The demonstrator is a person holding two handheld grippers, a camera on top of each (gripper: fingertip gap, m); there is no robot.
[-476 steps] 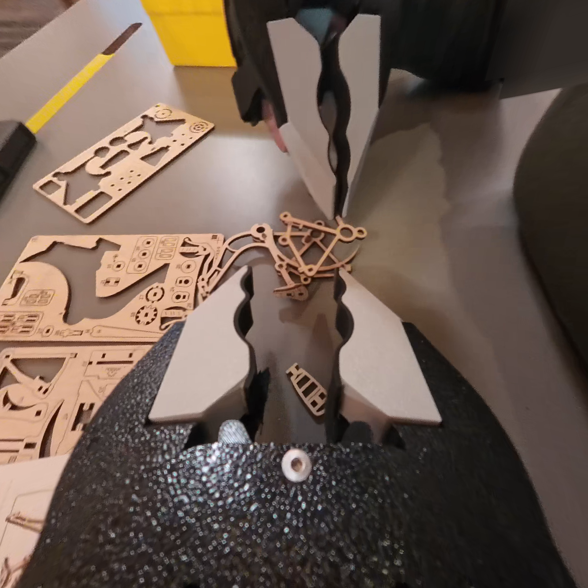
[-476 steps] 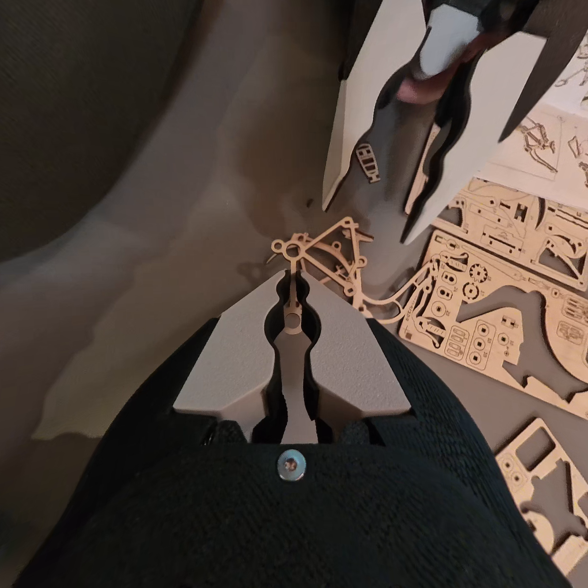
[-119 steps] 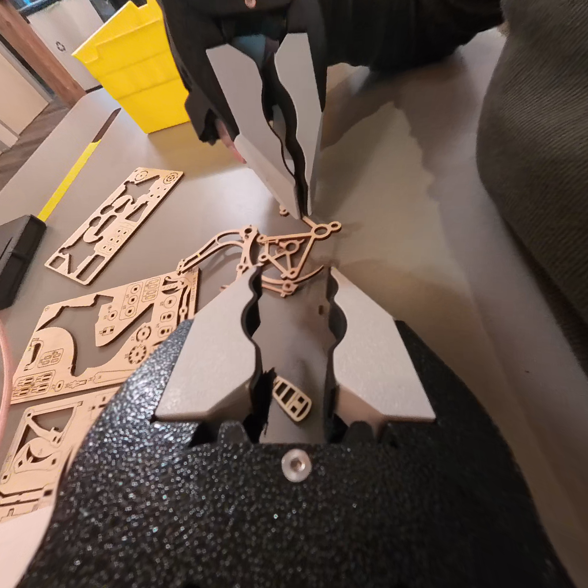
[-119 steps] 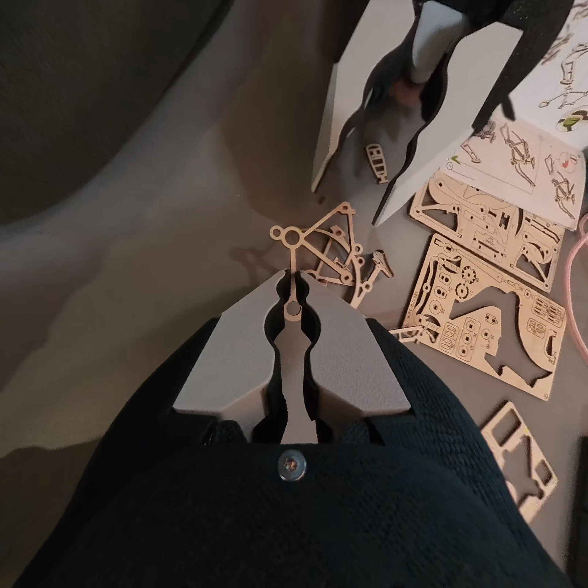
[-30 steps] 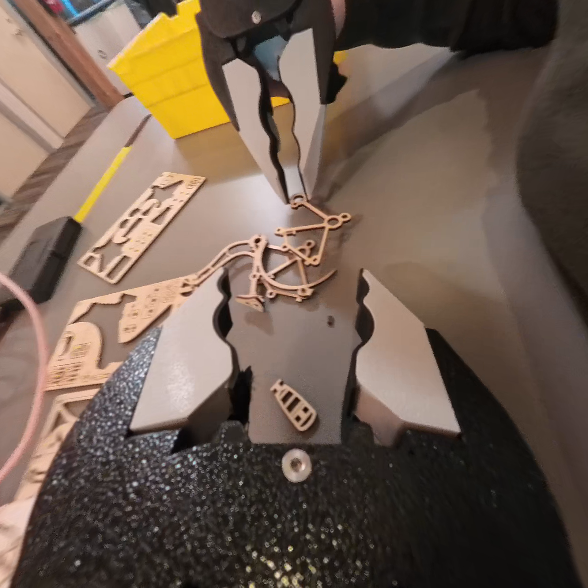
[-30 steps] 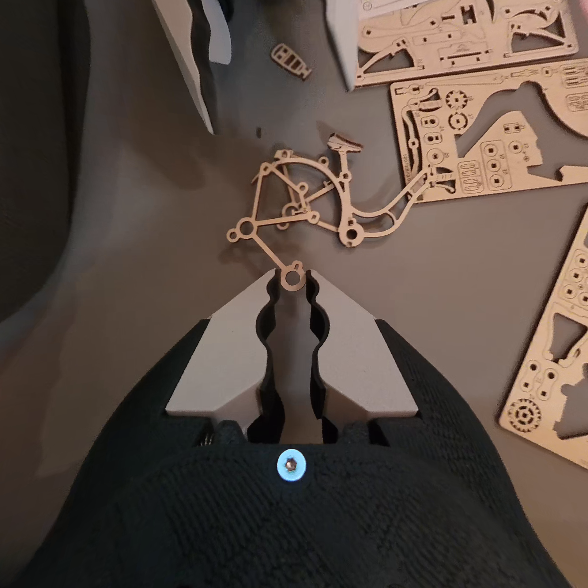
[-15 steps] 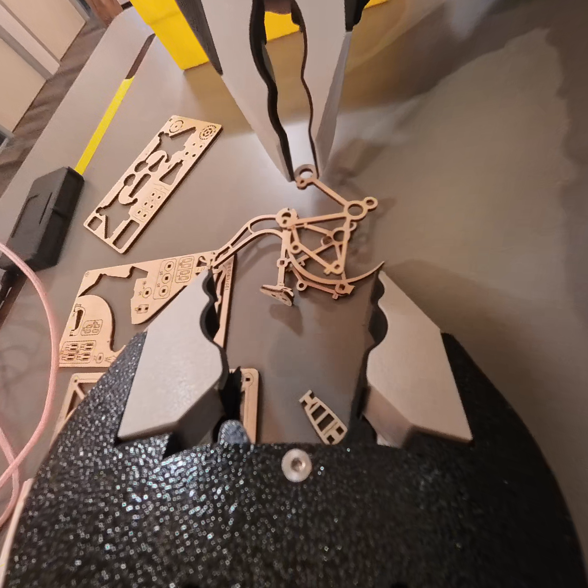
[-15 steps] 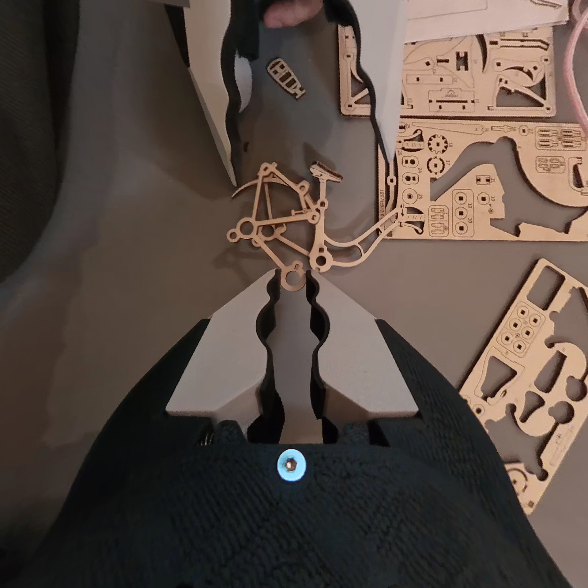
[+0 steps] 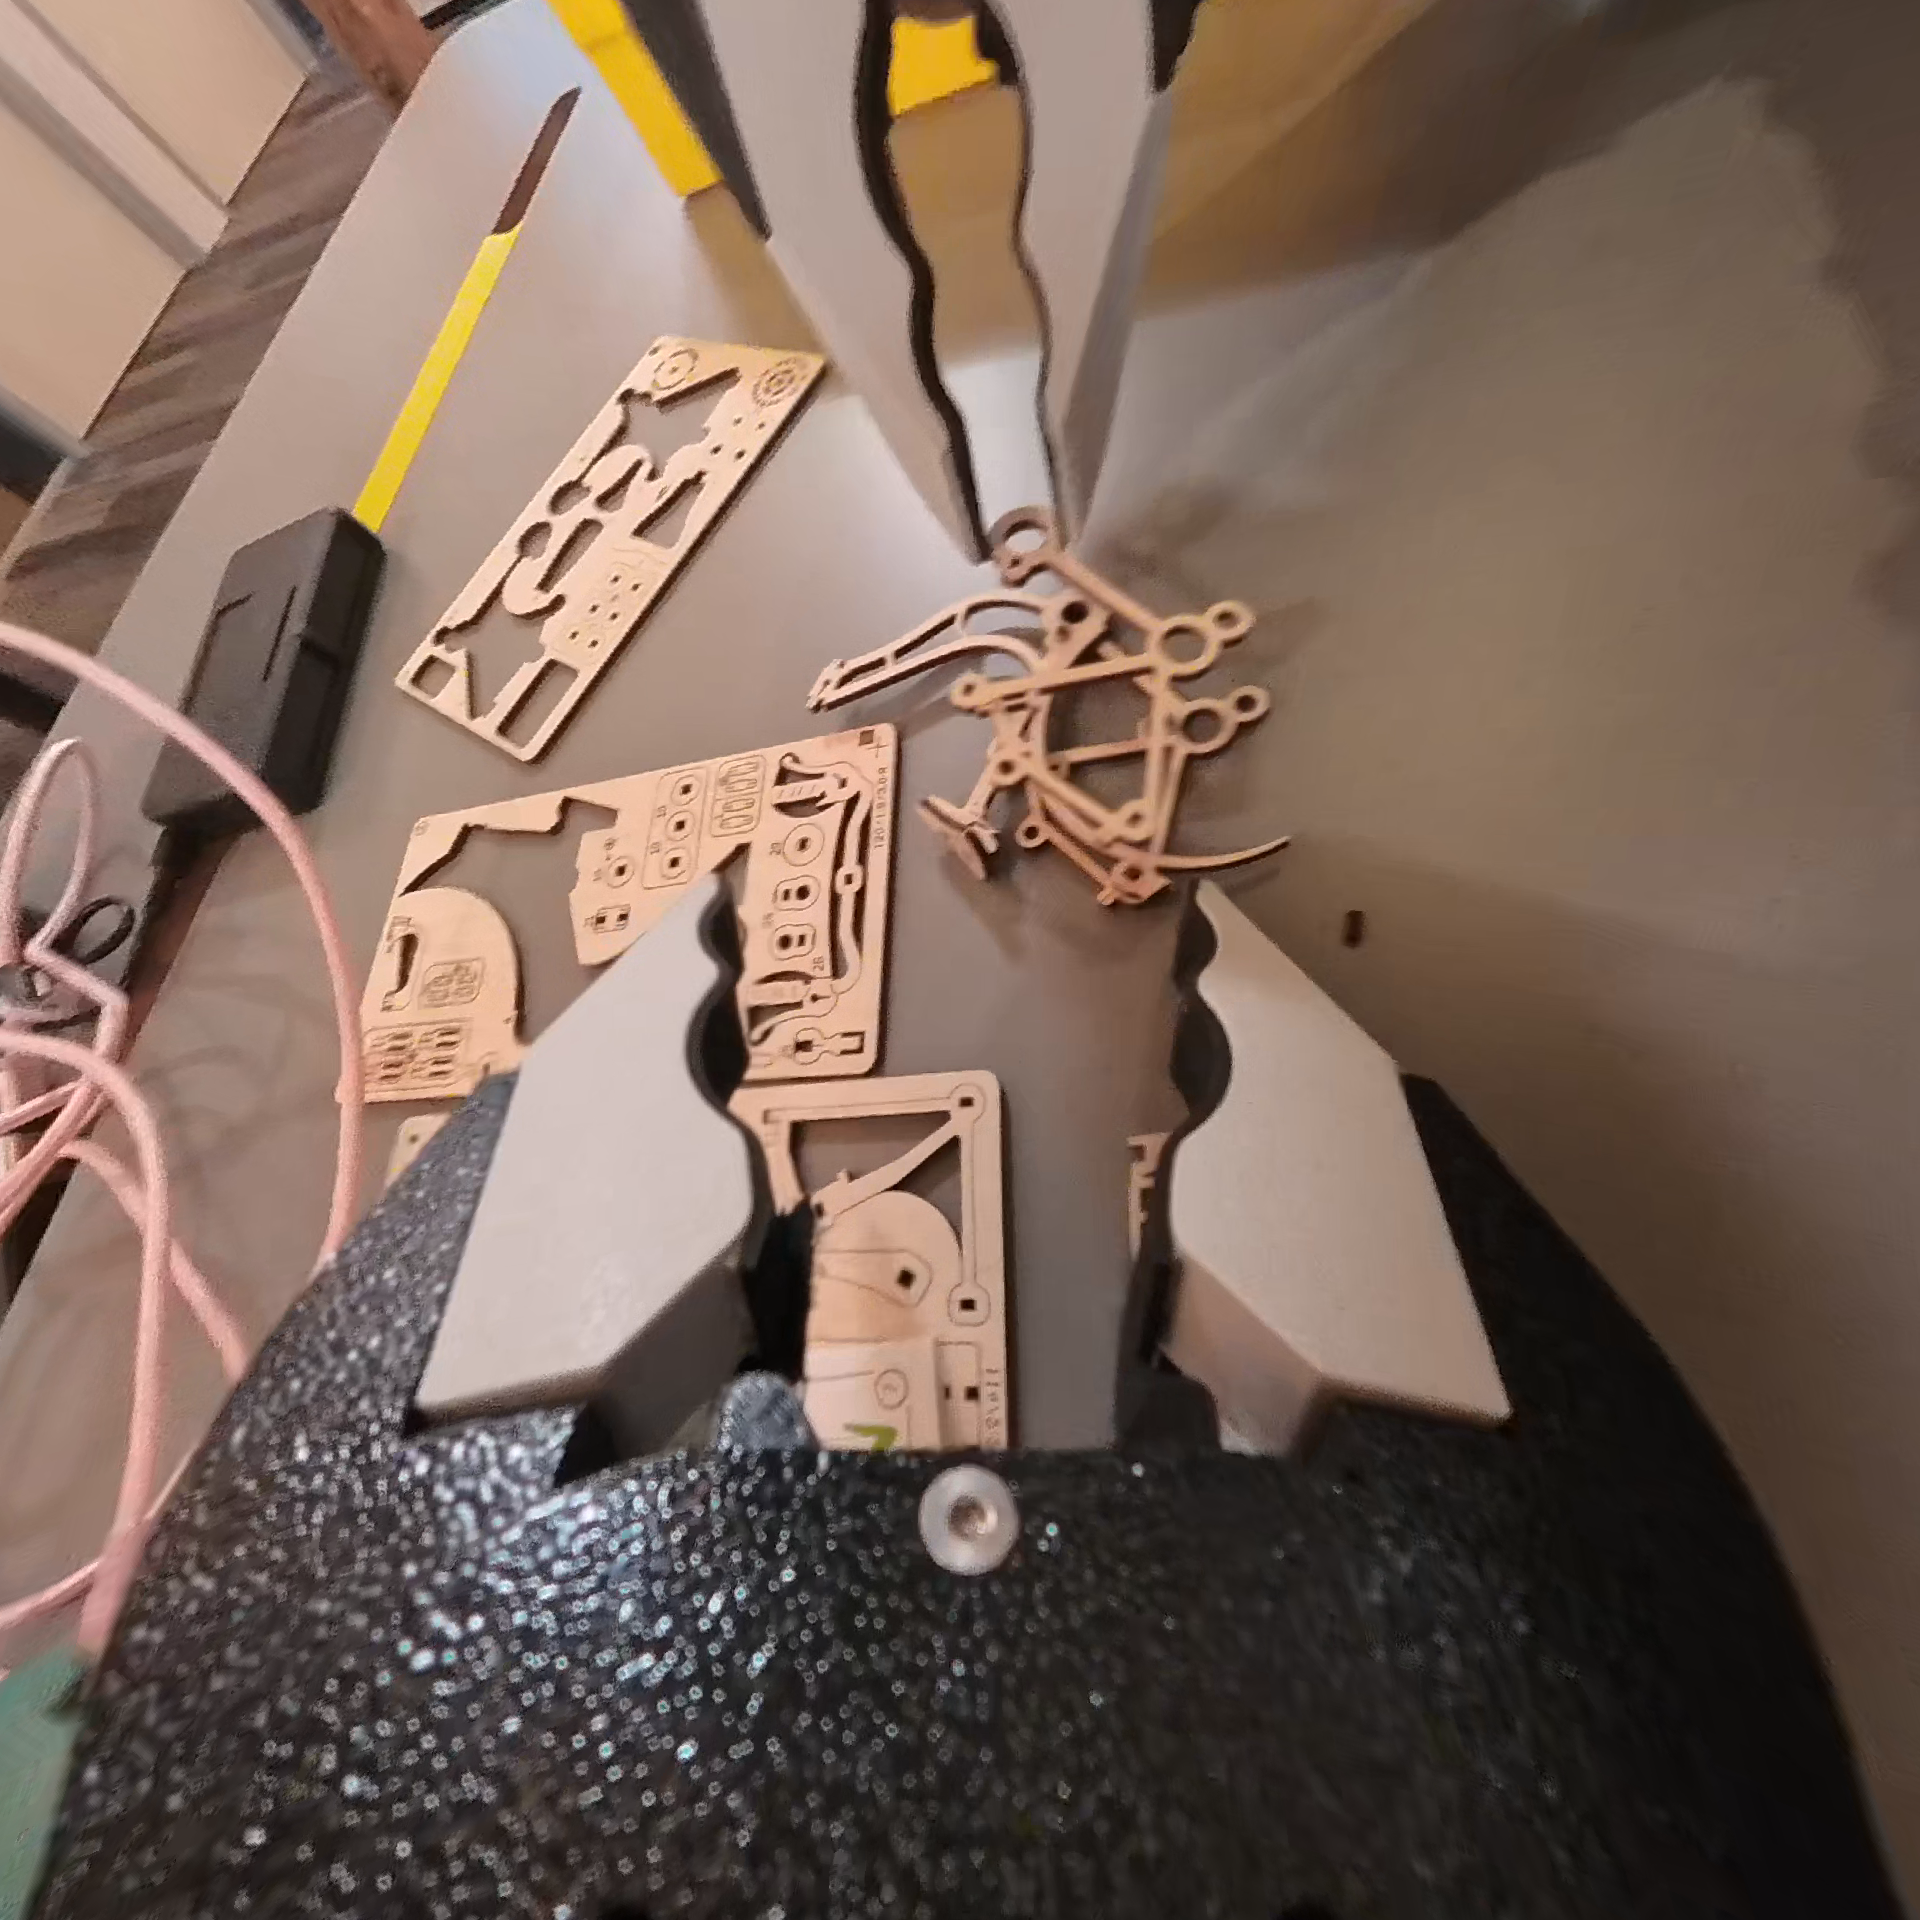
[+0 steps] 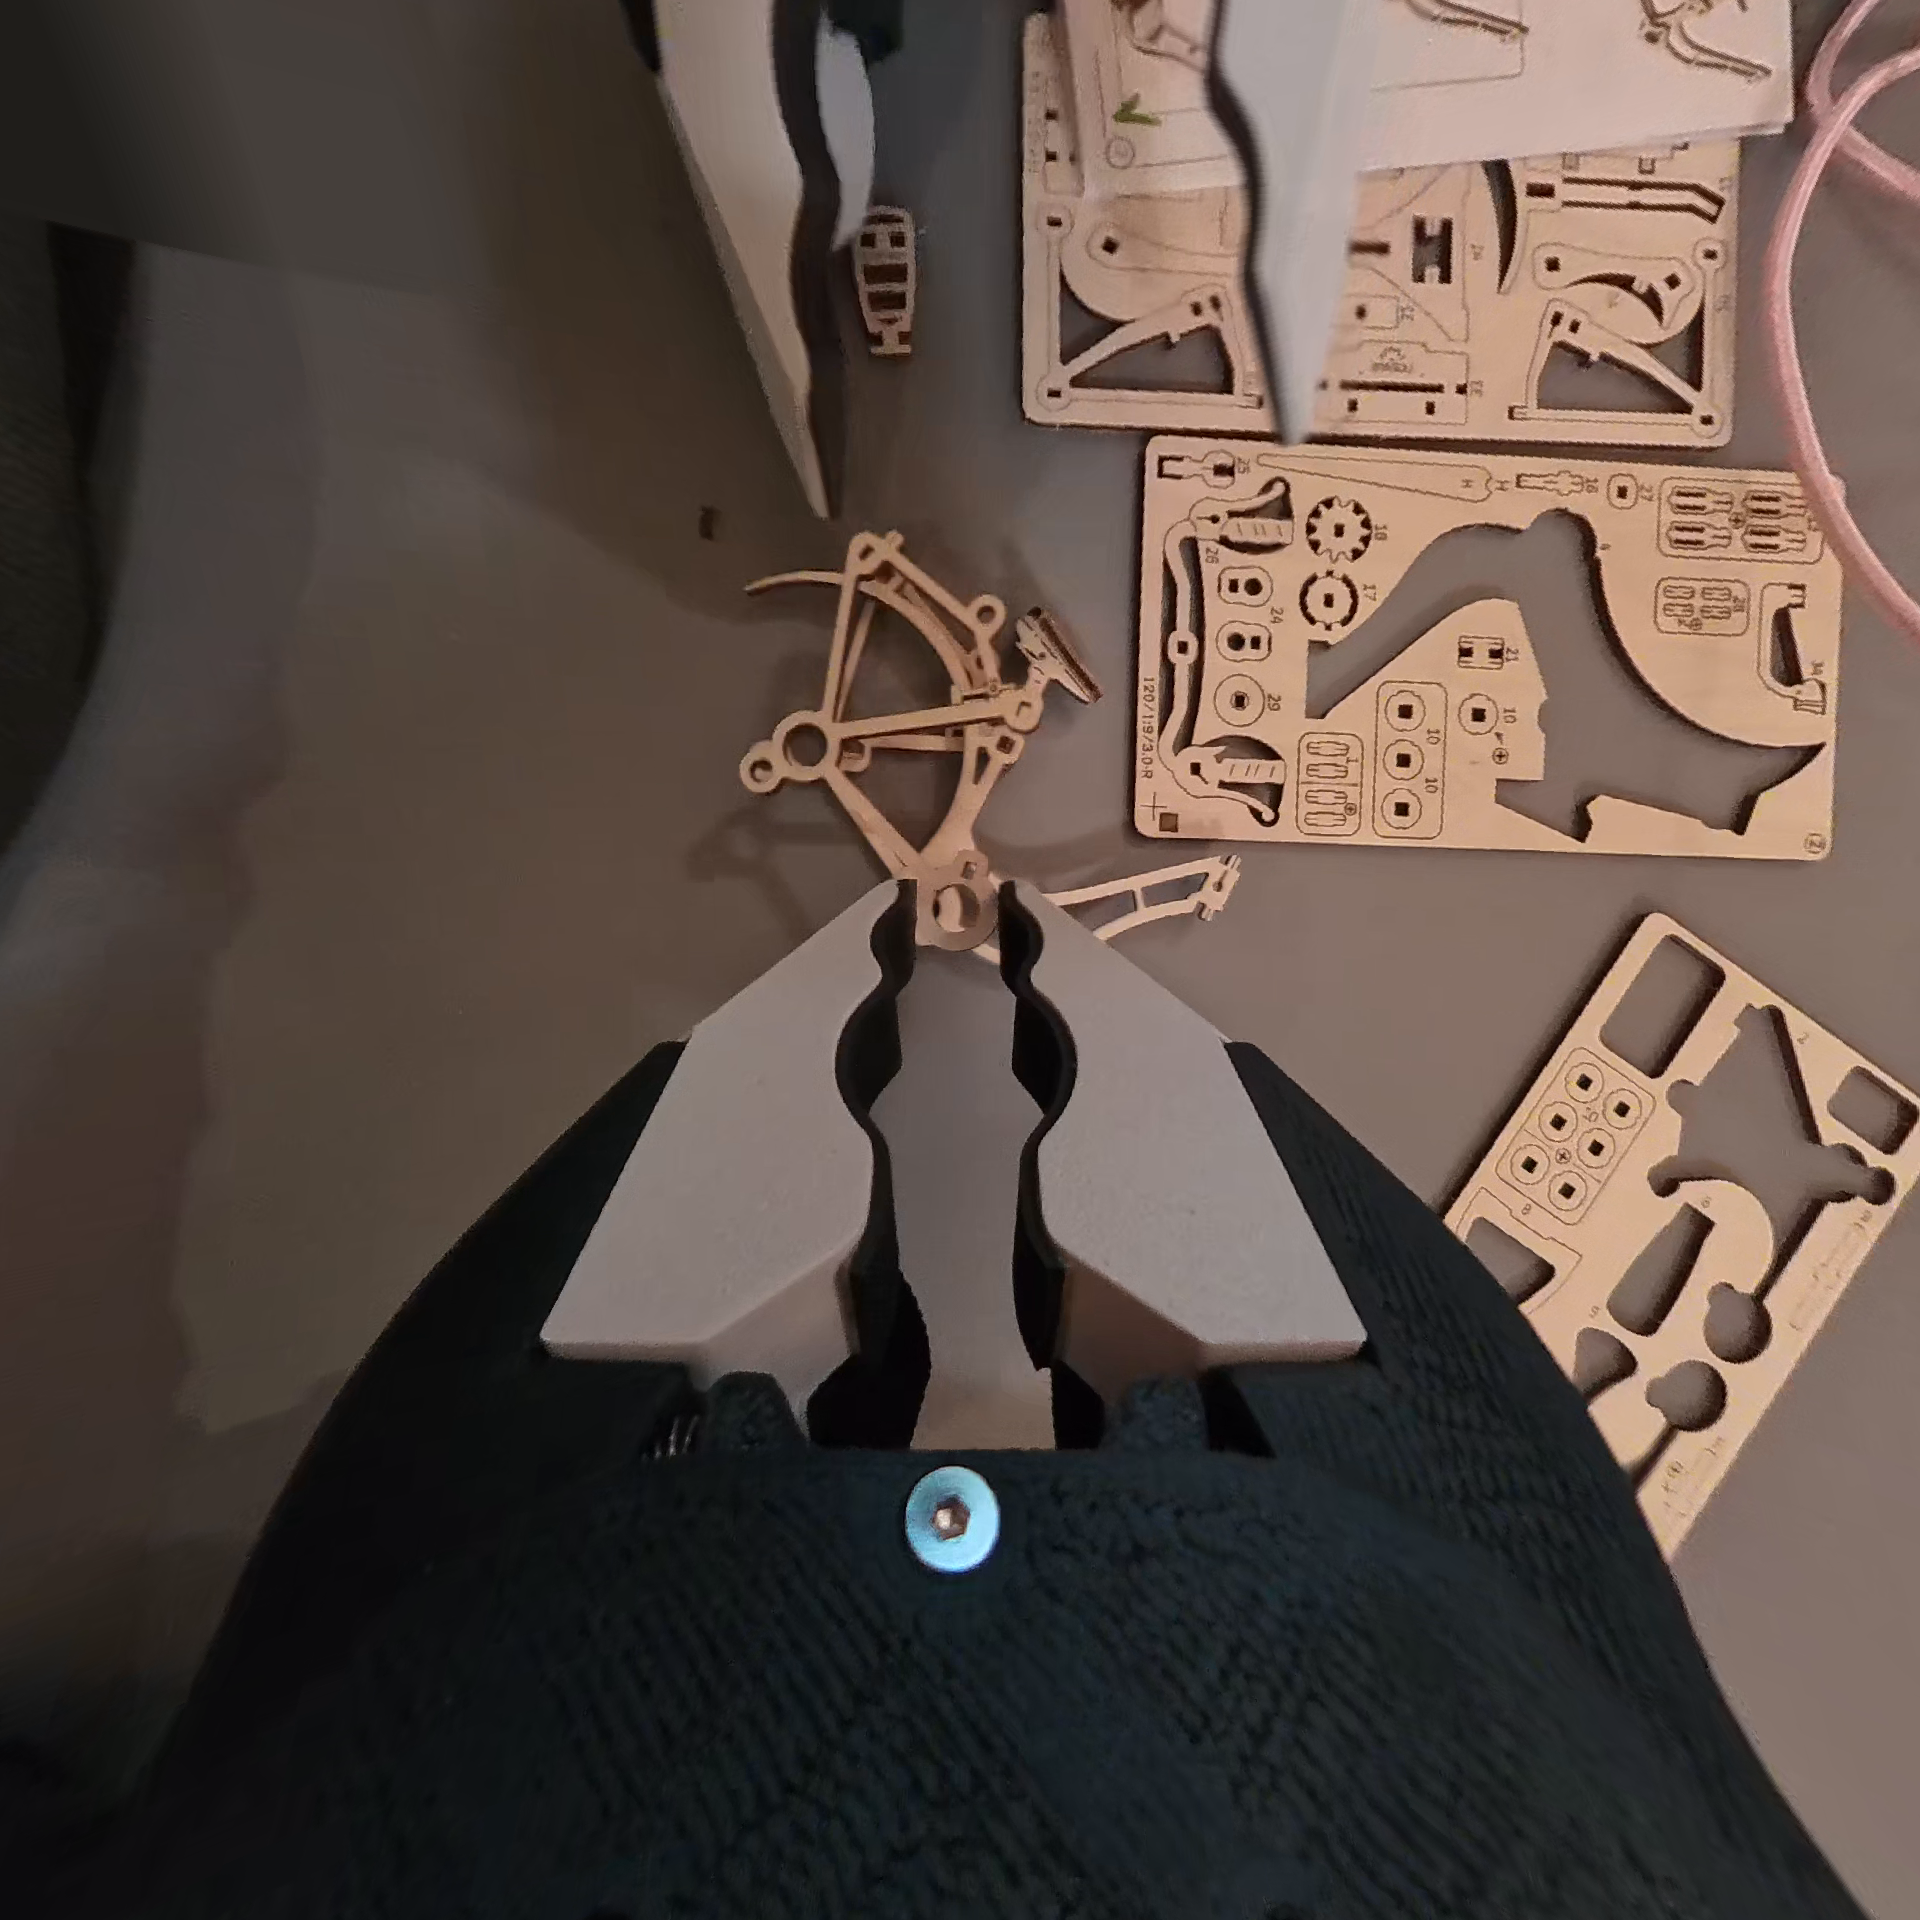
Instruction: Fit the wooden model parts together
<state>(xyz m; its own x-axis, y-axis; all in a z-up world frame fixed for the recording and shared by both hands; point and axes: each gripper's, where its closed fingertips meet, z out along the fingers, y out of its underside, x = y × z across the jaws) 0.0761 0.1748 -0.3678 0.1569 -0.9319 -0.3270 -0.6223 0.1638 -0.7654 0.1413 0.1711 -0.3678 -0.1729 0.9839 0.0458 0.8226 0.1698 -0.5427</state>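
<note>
Pinching the ring end of the partly built wooden frame above the bench, the right hand-held gripper suggests early assembly, the left hand-held gripper spread empty, part sheets still largely unpunched.

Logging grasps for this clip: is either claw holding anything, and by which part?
The right claw pinches the wooden bicycle frame by the small ring at its near end. The left claw is open and holds nothing.
</note>
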